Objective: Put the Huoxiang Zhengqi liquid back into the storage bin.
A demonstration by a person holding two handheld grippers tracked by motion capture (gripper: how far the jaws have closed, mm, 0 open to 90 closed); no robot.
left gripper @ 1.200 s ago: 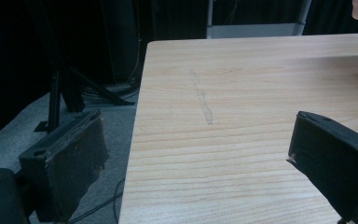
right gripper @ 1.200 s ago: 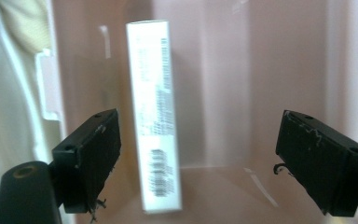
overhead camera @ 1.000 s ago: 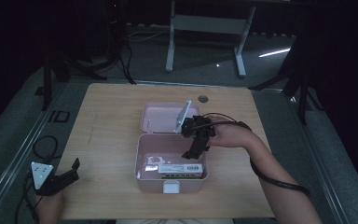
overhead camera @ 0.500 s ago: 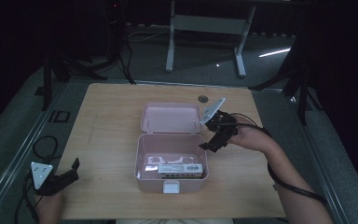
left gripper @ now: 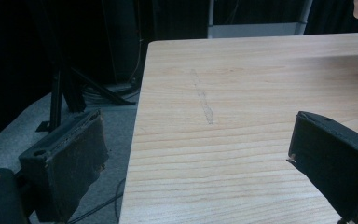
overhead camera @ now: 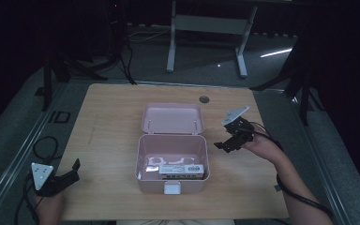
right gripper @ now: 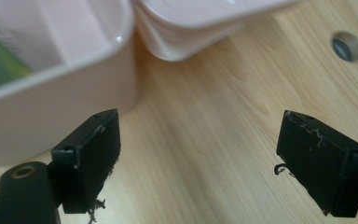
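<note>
A pink plastic box [overhead camera: 143,161] sits open in the middle of the wooden table [overhead camera: 108,122], its lid [overhead camera: 172,118] laid flat behind it. Inside lie a flat white and green packet [overhead camera: 180,169] and some white pieces. My right gripper [overhead camera: 226,143] hovers just right of the box, open and empty; in the right gripper view the box wall [right gripper: 42,112] and lid corner [right gripper: 191,32] lie ahead at the left. My left gripper [overhead camera: 72,169] rests at the table's front left corner, open with nothing between its jaws.
A round cable hole [overhead camera: 204,99] is in the table behind the lid, also seen as a hole [right gripper: 344,46] in the right gripper view. A faint scratch [left gripper: 203,98] marks the wood. Dark floor, stands and a white desk frame [overhead camera: 206,28] surround the table.
My right gripper has pulled out of the box and moved right, away from it, empty. The left gripper has stayed still.
</note>
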